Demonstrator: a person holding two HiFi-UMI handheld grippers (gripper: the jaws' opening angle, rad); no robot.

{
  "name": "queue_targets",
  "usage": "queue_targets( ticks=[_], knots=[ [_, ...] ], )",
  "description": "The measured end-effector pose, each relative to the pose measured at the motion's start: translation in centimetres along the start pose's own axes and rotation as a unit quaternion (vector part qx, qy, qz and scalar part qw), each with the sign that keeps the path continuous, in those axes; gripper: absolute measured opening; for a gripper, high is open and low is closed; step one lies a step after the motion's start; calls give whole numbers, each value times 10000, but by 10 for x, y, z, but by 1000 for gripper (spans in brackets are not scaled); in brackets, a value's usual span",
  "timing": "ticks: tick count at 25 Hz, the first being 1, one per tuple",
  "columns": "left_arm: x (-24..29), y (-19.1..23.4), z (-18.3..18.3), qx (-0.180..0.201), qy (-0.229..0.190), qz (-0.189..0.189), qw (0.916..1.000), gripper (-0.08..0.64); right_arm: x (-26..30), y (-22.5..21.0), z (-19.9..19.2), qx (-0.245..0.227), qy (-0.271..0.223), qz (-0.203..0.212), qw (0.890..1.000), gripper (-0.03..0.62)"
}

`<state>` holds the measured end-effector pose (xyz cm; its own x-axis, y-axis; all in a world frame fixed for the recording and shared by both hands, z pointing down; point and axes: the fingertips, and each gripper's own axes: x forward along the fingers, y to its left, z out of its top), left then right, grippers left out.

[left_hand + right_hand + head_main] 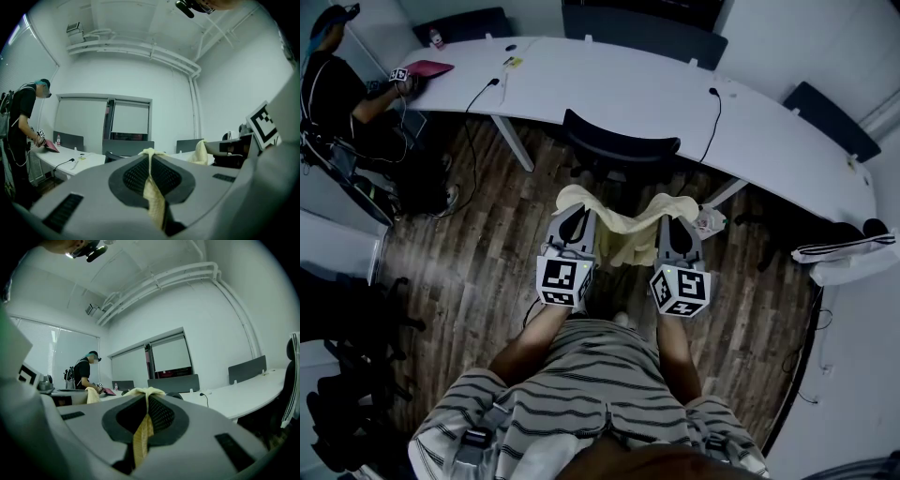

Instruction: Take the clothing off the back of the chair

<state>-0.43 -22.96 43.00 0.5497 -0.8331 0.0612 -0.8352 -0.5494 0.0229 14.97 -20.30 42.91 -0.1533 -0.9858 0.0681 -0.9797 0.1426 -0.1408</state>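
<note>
Left gripper (575, 220) and right gripper (673, 232) each pinch the pale yellow garment (625, 228).
Jaws are clamped on a fold at either end. The garment sags between them over the wood floor (487, 272), seemingly clear of the black office chair (621, 150) by the white bench (619, 84).

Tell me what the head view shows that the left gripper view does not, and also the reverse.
Only the head view: the wooden floor, the striped shirt, and the whole yellow cloth sagging between the left tongs and the right tongs, in front of the black chair.
Only the left gripper view: the ceiling pipes, the window blinds, and the cloth pinched tight inside the left tongs.
Both: the cloth, the white table, and a person standing at its far end.
</note>
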Motion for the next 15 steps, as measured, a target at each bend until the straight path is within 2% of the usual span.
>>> queue_targets(
  ticks=[15],
  knots=[
    [-6,-2,-17,74,160,2,9998,29,-3,7,-19,-39,169,-9,9998,26]
  ],
)
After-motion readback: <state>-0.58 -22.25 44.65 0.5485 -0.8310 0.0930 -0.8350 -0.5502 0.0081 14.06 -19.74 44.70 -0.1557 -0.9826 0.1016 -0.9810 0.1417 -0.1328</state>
